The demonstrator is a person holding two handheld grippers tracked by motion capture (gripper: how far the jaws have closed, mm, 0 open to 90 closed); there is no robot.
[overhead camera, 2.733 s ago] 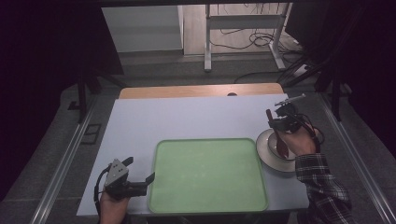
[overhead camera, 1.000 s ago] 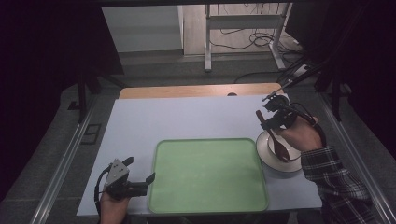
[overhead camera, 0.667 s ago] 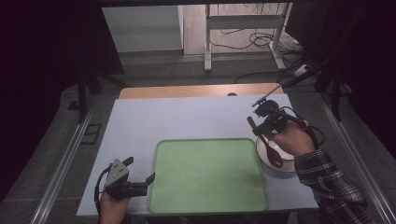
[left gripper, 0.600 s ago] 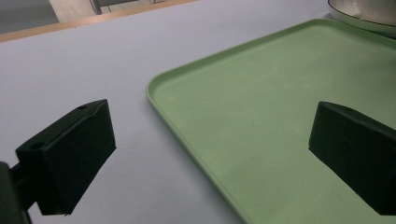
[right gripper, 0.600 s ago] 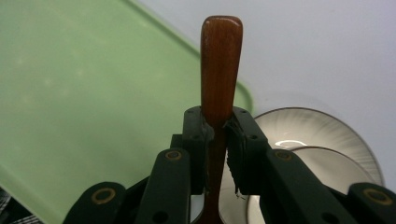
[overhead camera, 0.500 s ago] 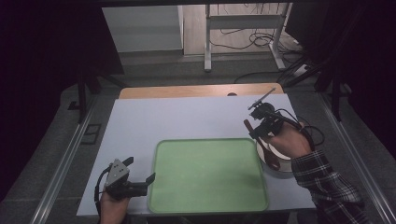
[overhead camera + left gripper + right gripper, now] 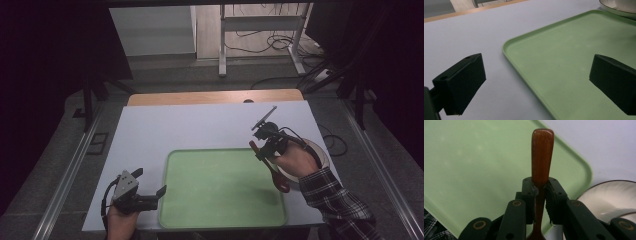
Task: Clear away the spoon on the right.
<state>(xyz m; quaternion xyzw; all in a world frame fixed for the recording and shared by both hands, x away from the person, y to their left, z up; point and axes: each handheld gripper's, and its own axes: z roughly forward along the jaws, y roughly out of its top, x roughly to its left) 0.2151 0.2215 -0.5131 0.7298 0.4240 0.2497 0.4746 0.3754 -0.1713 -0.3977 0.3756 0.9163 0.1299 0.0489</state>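
**Wooden spoon carried over the tray**

The right tool [image 7: 261, 150] is clamped on the handle of one wooden spoon [image 7: 274, 172], held above the right edge of the single green tray [image 7: 220, 210], just beside one white plate [image 7: 320, 150]. To set it down well, the person should lower it flat onto the tray before letting go. The left tool [image 7: 150, 192] rests on the surface [image 7: 200, 125], jaws apart and empty.
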